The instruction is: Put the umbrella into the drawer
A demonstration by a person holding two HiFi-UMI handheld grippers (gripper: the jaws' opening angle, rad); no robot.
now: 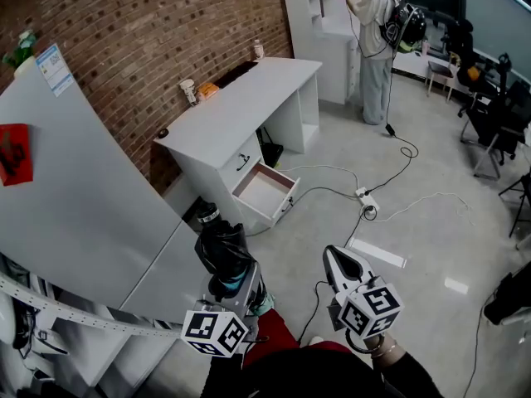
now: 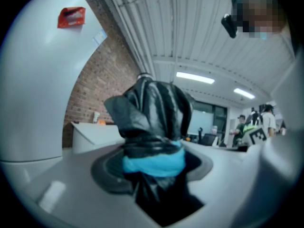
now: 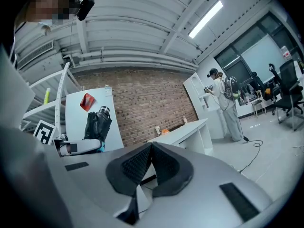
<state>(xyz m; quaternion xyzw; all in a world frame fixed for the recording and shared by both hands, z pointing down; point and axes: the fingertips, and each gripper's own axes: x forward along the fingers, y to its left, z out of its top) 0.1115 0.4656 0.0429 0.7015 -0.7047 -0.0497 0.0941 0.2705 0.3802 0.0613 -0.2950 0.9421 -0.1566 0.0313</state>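
Observation:
A folded black umbrella (image 1: 221, 245) with a blue strap stands upright in my left gripper (image 1: 229, 285), low in the head view. In the left gripper view the jaws are shut on the umbrella (image 2: 151, 120) at its blue band, with my left gripper (image 2: 154, 161) holding it level. To its right my right gripper (image 1: 339, 260) is shut with nothing in it; its pads meet at the tip in the right gripper view (image 3: 151, 159). That view also shows the umbrella (image 3: 97, 125) off to its left. Farther ahead the drawer (image 1: 264, 191) of the white desk (image 1: 249, 89) stands pulled open and looks empty.
A large white cabinet panel (image 1: 75, 197) stands close on the left against the brick wall. A cup (image 1: 189, 91) sits on the desk. Cables and a power strip (image 1: 366, 201) lie on the floor. A person (image 1: 375, 40) works at a far shelf; chairs (image 1: 496, 123) stand at the right.

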